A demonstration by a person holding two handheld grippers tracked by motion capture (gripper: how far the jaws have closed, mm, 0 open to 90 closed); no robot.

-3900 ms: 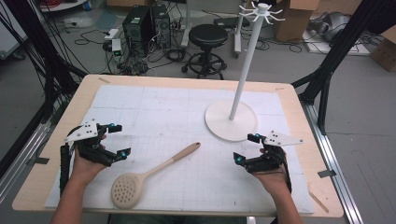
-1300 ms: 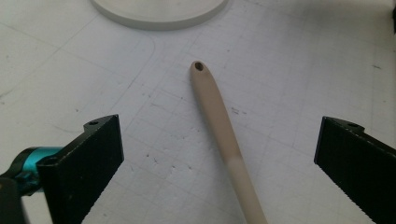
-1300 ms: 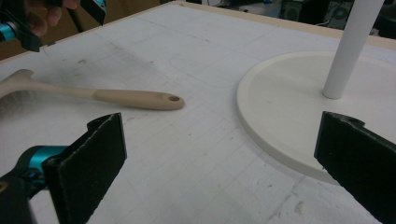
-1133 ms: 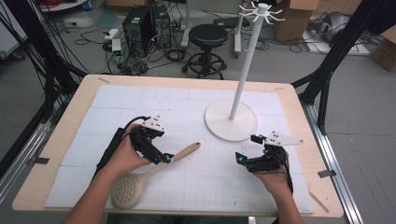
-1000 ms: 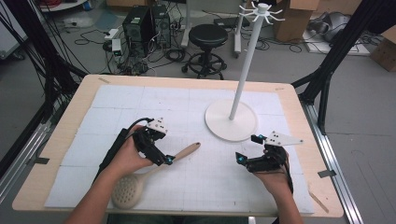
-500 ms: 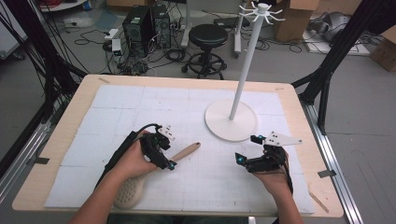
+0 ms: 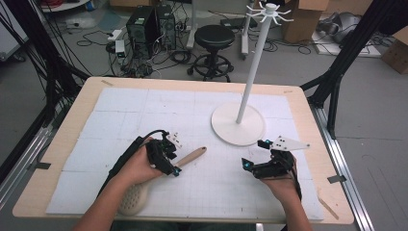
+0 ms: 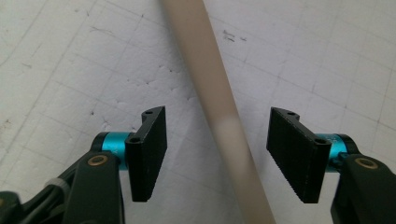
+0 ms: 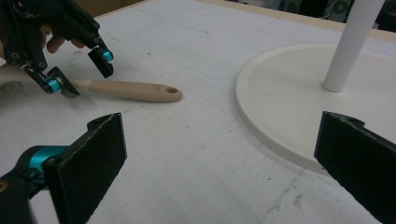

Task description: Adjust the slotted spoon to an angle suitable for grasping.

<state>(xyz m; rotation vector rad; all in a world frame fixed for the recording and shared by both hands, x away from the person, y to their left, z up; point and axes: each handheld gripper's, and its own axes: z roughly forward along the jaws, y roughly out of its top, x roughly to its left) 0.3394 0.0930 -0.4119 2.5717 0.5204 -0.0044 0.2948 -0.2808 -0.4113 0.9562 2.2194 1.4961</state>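
Observation:
A wooden slotted spoon lies flat on the white gridded mat, its handle (image 7: 191, 156) pointing toward the stand and its round head (image 7: 131, 201) near the front edge. My left gripper (image 7: 169, 162) hovers over the handle (image 8: 219, 98), open, with one jaw on each side of it and not touching. In the right gripper view the left gripper (image 9: 77, 74) straddles the handle (image 9: 135, 89), which ends in a hanging hole. My right gripper (image 7: 252, 167) rests open on the mat to the right, with nothing between its jaws (image 9: 219, 163).
A white hook stand (image 7: 250, 72) rises from a round base (image 7: 237, 126) at the back right of the mat, just beyond my right gripper. The wooden table edge (image 7: 202, 83) borders the mat. A stool and cables sit on the floor behind.
My left gripper came in from the left edge of the table to the spoon and settled lower over its handle. The right gripper stayed still.

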